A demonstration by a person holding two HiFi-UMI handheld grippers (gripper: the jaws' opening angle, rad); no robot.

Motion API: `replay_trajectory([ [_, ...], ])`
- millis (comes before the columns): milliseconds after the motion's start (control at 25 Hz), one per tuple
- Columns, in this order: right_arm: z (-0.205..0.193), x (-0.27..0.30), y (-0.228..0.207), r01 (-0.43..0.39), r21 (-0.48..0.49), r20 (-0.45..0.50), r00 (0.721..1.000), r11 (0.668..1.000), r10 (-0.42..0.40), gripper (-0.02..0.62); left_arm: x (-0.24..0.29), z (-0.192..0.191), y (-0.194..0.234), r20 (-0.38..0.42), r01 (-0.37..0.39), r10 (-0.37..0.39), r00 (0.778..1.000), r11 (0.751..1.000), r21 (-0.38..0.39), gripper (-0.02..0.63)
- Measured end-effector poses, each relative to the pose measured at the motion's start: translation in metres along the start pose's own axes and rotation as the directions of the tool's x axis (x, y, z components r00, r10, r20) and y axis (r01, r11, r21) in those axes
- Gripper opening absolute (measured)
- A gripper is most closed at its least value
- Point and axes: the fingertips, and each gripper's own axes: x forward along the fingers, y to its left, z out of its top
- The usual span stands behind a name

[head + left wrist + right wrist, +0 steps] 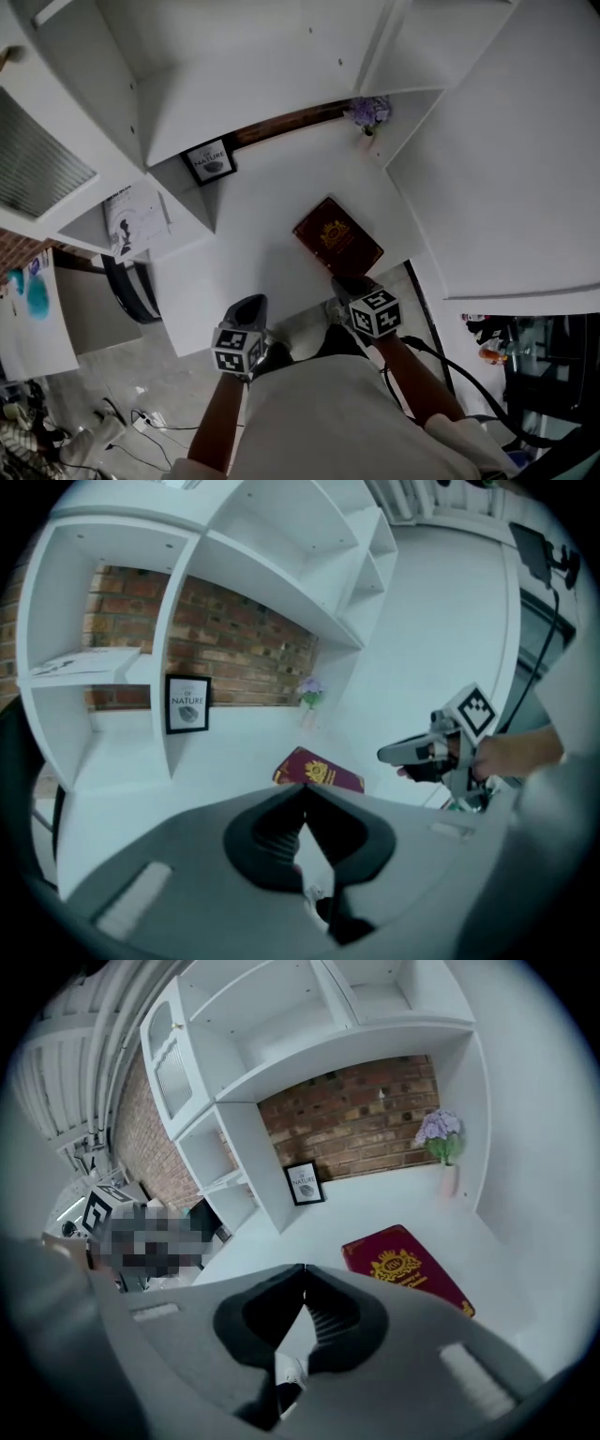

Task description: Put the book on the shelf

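Both sets of jaws are closed tight with nothing pinched in either one. The left gripper [302,787] has its tips pressed together over the front of the white desk [272,220], and the right gripper [302,1267] looks the same in its own view.

The book [337,236] is a dark red hardback with a gold emblem. It's lying flat, cover up, on the desk and not on a shelf yet. From the head view the right gripper sits just off the book's near corner, and the left gripper view shows it clear of the cover. The left gripper is further off to the side.

Behind that there's a framed "NATURE" print [210,161] leaning in a lower cubby of the white shelf unit [272,569]. A small vase of purple flowers [439,1138] stands in the back corner against the brick wall [356,1115].
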Motion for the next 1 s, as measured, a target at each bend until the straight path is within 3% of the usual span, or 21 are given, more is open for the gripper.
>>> replay_trajectory([
  [200,-0.019,-0.013,-0.061,-0.020,-0.011,-0.063,0.998,1.000,0.020,0.003,0.048,-0.007,-0.045,-0.019,-0.021,0.021,1.000,0.999,-0.035,0.008],
  [400,-0.044,-0.014,-0.130,-0.062,-0.038,-0.144,0.988,0.997,0.056,0.048,0.105,-0.029,-0.082,-0.068,-0.031,0.024,0.997,0.994,-0.107,0.008],
  [640,-0.061,0.001,-0.199,-0.120,-0.092,-0.244,0.965,0.988,0.095,0.084,0.156,-0.059,-0.109,-0.106,-0.101,0.082,0.991,0.976,-0.195,0.008],
  [1000,-0.024,0.069,-0.245,-0.249,-0.268,-0.355,0.923,0.930,0.145,0.115,0.177,-0.090,-0.137,-0.131,-0.172,0.138,0.982,0.939,-0.297,0.008],
])
